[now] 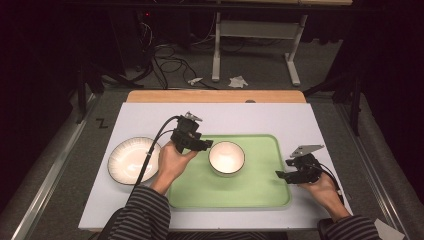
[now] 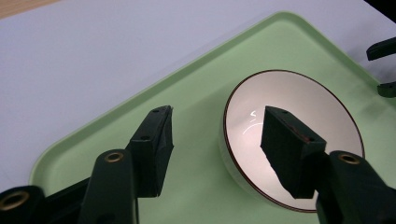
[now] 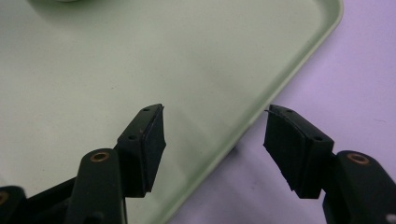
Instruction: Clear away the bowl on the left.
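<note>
Left gripper hangs wide open and empty over the rim of the white bowl on the green tray, right gripper gaping over the tray's edge.

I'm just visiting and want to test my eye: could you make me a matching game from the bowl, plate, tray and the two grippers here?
Things:
1. bowl
2. plate
3. tray
4. right gripper

Descriptions:
A. pale green, flat on the table
B. open, at the tray's right edge
C. on the white table, left of the tray
D. standing on the tray

Pairs: 1-D, 2-C, 3-A, 4-B
</note>
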